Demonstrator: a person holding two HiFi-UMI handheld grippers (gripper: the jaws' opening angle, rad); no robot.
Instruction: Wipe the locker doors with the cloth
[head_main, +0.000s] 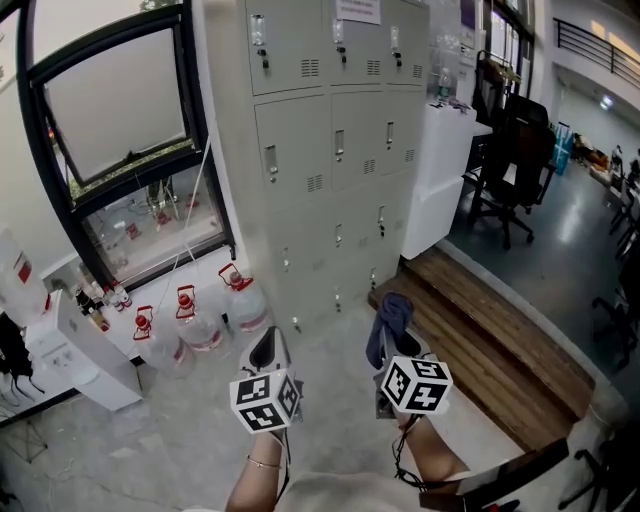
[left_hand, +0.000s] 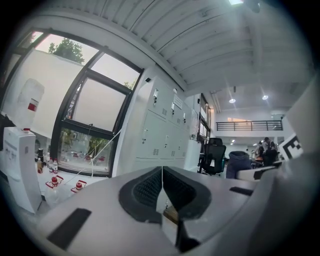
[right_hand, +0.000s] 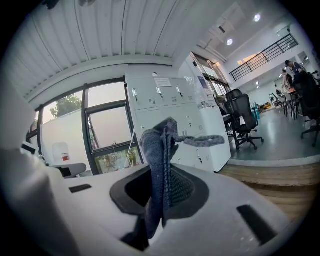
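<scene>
**Cloth in hand at the lockers.** A person is standing before a bank of pale grey lockers (head_main: 330, 150), holding both grippers low in front of the body. The forearms are reaching in from the bottom edge of the head view. The left gripper (head_main: 268, 348) is pointing toward the foot of the lockers. Its jaws are pressing together with nothing between them, the ribbed pads (left_hand: 150, 190) meeting along one thin line. The right gripper (head_main: 392, 335) is hovering near it, apart from it, and is pinching the cloth (head_main: 390, 312) between its pads.

The cloth is blue-grey and coarsely knitted. It is rising above the jaws in a bunched upright fold, with one corner flopping out sideways in the right gripper view. It is hanging in the air, well apart from the locker doors and touching none of them. The doors are sitting shut in three columns, each showing a small handle and vent slots.

To the left, a dark-framed window (head_main: 120, 100) is adjoining the lockers' left edge. Red-capped water jugs (head_main: 200, 325) are standing on the floor (head_main: 330, 350) at its foot. To the right, a white cabinet (head_main: 440, 170) is standing against the lockers' right edge. A wooden platform (head_main: 480, 340) is running from its base toward the lower right, and a black office chair (head_main: 515, 150) is standing beyond it. Open floor is lying between the grippers and the bottom row of doors.
</scene>
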